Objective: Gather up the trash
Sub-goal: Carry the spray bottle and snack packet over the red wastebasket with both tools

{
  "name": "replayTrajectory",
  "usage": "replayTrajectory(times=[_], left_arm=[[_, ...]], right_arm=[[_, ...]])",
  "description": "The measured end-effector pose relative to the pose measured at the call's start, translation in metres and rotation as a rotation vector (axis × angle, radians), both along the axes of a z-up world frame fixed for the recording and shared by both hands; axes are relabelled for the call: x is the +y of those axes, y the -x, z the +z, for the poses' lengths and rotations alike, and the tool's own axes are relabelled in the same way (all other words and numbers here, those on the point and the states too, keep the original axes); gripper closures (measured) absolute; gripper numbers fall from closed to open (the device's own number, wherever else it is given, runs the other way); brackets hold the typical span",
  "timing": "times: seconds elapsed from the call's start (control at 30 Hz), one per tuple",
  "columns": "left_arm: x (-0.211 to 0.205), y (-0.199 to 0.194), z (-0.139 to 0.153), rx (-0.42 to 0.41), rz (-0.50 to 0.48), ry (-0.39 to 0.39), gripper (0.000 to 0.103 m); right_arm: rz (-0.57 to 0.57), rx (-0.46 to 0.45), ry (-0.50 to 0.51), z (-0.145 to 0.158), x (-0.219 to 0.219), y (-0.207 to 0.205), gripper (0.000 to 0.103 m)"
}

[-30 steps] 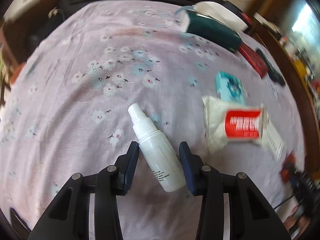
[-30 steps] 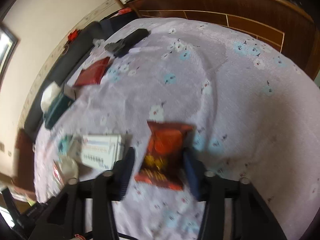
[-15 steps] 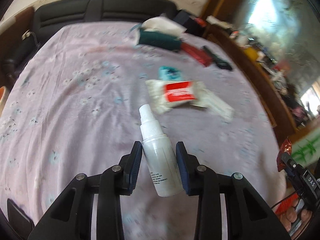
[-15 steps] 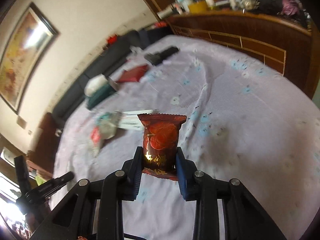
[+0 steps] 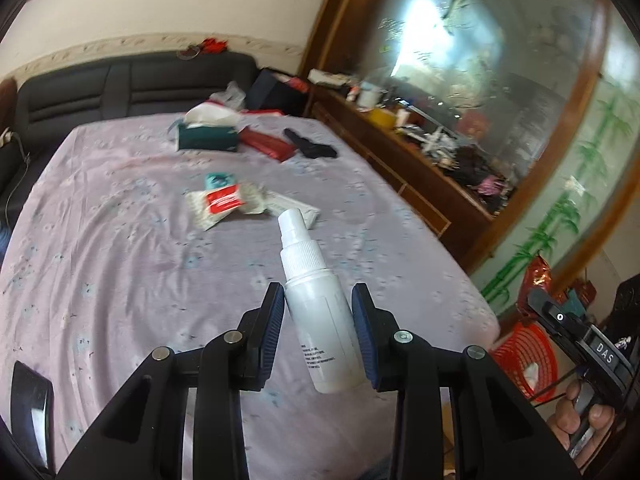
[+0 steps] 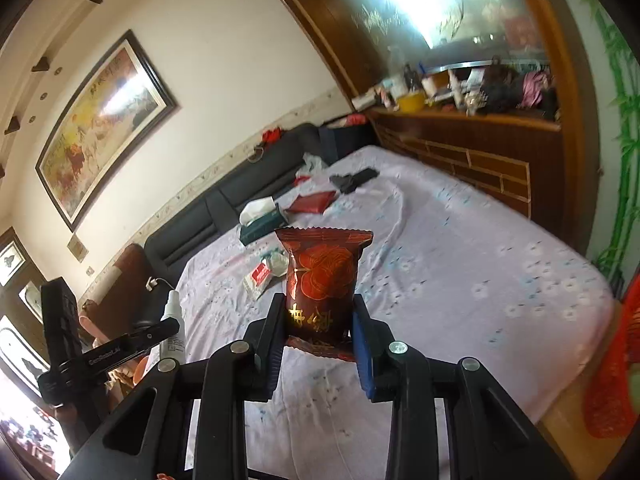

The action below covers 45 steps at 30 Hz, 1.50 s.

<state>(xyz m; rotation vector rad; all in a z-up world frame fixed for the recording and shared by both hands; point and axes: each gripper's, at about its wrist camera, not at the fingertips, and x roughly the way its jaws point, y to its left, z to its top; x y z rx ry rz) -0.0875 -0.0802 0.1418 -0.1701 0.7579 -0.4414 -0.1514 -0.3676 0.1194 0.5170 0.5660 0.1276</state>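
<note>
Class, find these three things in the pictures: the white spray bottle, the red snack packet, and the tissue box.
Spray bottle [image 5: 320,320], left wrist view, on its white body.
Snack packet [image 6: 322,280], right wrist view, on its printed front.
Tissue box [image 5: 208,138], left wrist view, on its green side.

Bed: lilac floral sheet [image 5: 120,280], fills the middle of the room
Headboard: dark padded panels [image 5: 132,88] against the wall
Wall: cream, with a patterned border strip [image 5: 120,42]
Picture: large framed painting [image 6: 100,120] above the headboard
Side unit: dark wood shelf [image 6: 468,120], cluttered
Mirror: wood-framed [image 5: 480,60], reflecting bright light
</note>
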Motion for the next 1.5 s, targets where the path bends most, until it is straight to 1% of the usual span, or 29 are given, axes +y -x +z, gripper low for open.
replayTrajectory(times=[0.2, 0.37, 0.6, 0.97, 1.1, 1.2, 1.5], left_arm=[[-0.016, 0.034, 0.021, -0.069, -0.061, 0.003, 0.070], [-0.024, 0.052, 0.031, -0.103, -0.101, 0.009, 0.070], [-0.033, 0.068, 0.046, -0.138, -0.143, 0.024, 0.070], [-0.078, 0.091, 0.066, -0.198, -0.267, 0.032, 0.070], [-0.097, 0.097, 0.069, -0.218, -0.303, 0.033, 0.070], [-0.111, 0.101, 0.069, -0.221, -0.341, 0.042, 0.070], [-0.143, 0.107, 0.068, -0.224, -0.407, 0.029, 0.070]], right_arm=[[-0.033, -0.058, 0.012, 0.018, -0.007, 0.040, 0.071], [-0.046, -0.089, 0.010, 0.027, -0.012, 0.060, 0.071], [-0.083, -0.121, 0.016, 0.037, -0.021, 0.081, 0.071], [-0.184, -0.164, 0.015, 0.055, -0.052, 0.126, 0.071], [-0.221, -0.168, 0.030, 0.058, -0.064, 0.141, 0.071], [-0.247, -0.170, 0.041, 0.060, -0.073, 0.151, 0.071], [-0.305, -0.168, 0.066, 0.062, -0.093, 0.175, 0.071]])
